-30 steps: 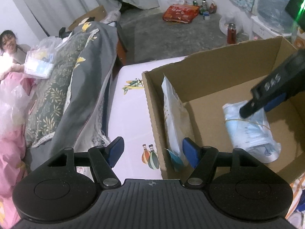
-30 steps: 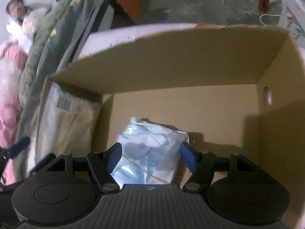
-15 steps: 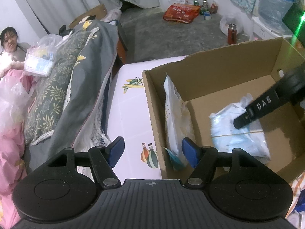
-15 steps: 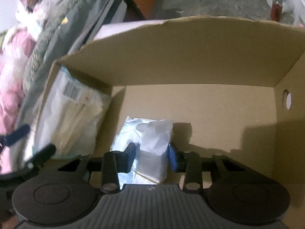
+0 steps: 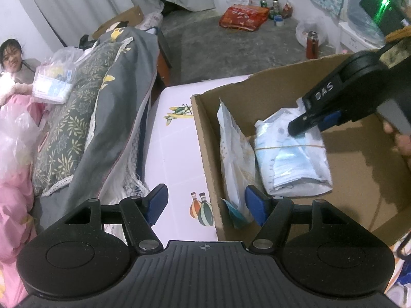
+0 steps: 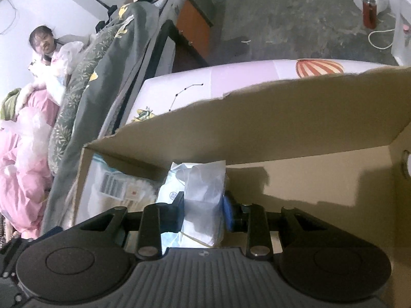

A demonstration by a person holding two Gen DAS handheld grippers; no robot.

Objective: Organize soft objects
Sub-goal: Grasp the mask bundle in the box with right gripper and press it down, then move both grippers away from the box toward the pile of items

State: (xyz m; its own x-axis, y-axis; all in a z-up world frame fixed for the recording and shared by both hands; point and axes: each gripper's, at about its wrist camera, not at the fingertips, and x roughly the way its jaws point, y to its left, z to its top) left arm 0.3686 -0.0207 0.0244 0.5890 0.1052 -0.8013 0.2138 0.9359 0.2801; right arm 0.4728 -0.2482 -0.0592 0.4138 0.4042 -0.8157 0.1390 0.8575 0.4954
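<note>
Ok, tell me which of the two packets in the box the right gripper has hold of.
The pale blue packet of face masks, tied with a rubber band. The right gripper pinches its upper end. The white paper bag stands untouched against the box's left wall.

The left wrist camera looks steeply down from above the near-left corner of the cardboard box (image 5: pixel 269 95), facing across the bed (image 5: pixel 174 138) toward the concrete floor (image 5: pixel 231 48) beyond, its own left tool (image 5: pixel 205 202) in the foreground. The right wrist camera sits lower and closer, inside the box (image 6: pixel 282 128), aimed at its far wall. Both views share the box interior, the bag of face masks (image 5: pixel 290 159) (image 6: pixel 203 187), the grey bedding (image 5: pixel 115 97) (image 6: pixel 123 59) and the red flask (image 5: pixel 311 48) (image 6: pixel 369 11).
</note>
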